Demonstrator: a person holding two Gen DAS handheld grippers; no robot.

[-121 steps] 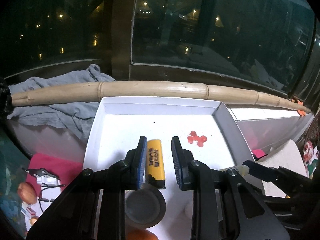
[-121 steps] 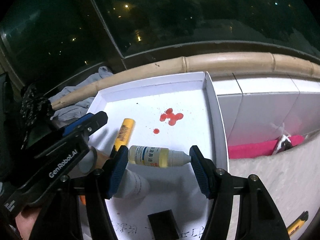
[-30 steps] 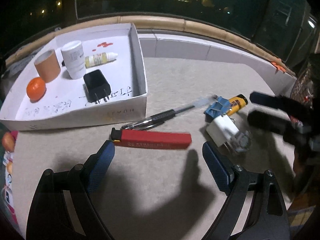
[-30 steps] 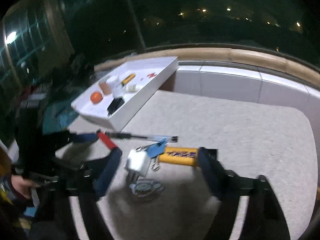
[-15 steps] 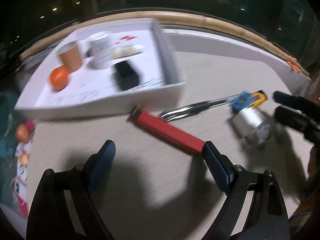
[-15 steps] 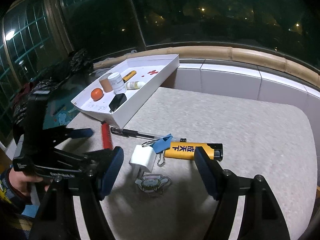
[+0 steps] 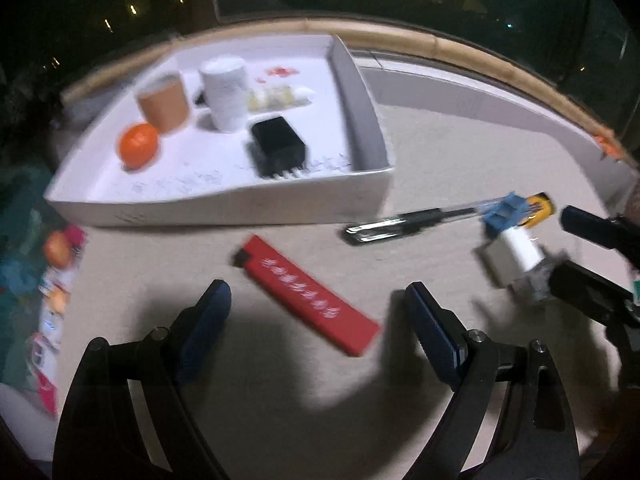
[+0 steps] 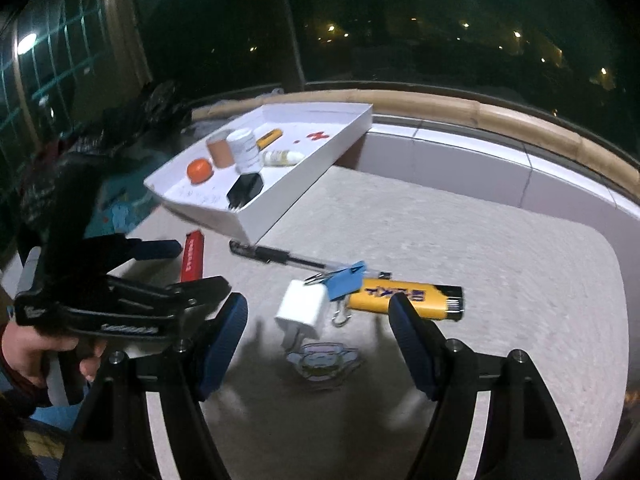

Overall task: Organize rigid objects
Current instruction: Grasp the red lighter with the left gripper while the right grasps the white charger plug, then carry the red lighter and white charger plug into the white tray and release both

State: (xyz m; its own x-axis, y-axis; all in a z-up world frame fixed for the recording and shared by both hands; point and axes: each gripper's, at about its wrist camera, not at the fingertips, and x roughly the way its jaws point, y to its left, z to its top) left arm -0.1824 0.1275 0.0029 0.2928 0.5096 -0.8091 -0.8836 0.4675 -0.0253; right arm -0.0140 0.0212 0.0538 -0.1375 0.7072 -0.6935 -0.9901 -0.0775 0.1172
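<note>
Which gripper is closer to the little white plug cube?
Right. The right gripper hangs just over the white plug cube, jaws open either side. The left gripper is off beside it, over the red lighter.

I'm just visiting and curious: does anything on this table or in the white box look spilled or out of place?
Yes. Red spots stain the floor of the white box at its far end, like a spill. Outside it, the red lighter, pen, white charger, blue clip and yellow lighter lie loose on the table.
</note>
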